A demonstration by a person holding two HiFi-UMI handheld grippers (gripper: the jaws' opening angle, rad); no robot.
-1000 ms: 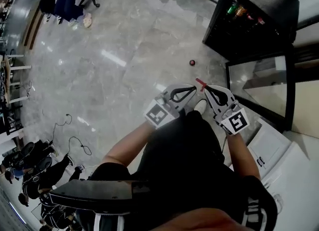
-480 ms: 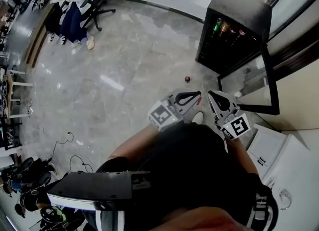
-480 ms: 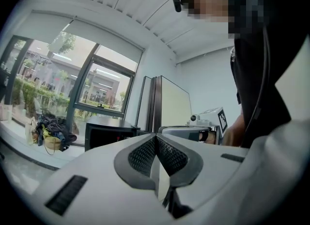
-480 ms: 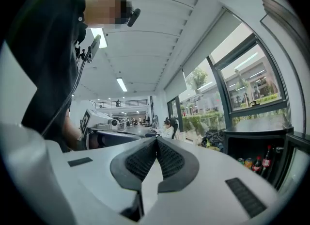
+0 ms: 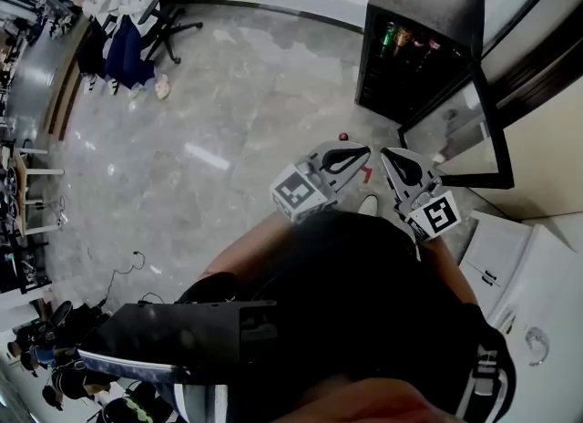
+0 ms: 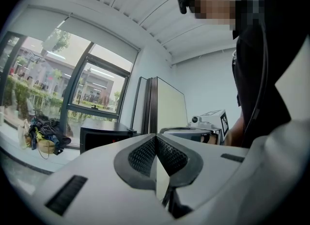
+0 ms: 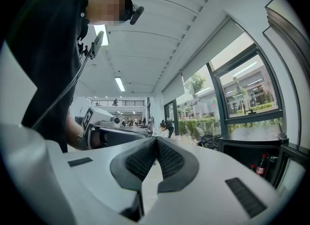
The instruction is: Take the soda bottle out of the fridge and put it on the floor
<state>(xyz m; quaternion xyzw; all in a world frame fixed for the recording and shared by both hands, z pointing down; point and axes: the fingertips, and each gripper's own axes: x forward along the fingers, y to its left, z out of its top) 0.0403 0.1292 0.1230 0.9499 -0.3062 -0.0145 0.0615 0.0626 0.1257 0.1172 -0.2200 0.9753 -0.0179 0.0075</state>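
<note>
While left claw (image 5: 363,150) and right claw (image 5: 386,154) are both pressed together and empty, soda bottle (image 7: 262,165) stands upright inside the open fridge (image 5: 426,0), ahead and slightly right, well apart. Right claw looks nearer; it must open first.

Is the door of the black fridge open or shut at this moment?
Open. The glass door stands swung out from the fridge, and the bottles inside show uncovered.

Glossy grey marble floor (image 5: 228,93) (light strips glinting on it) meets tall windows (image 6: 92,88).
</note>
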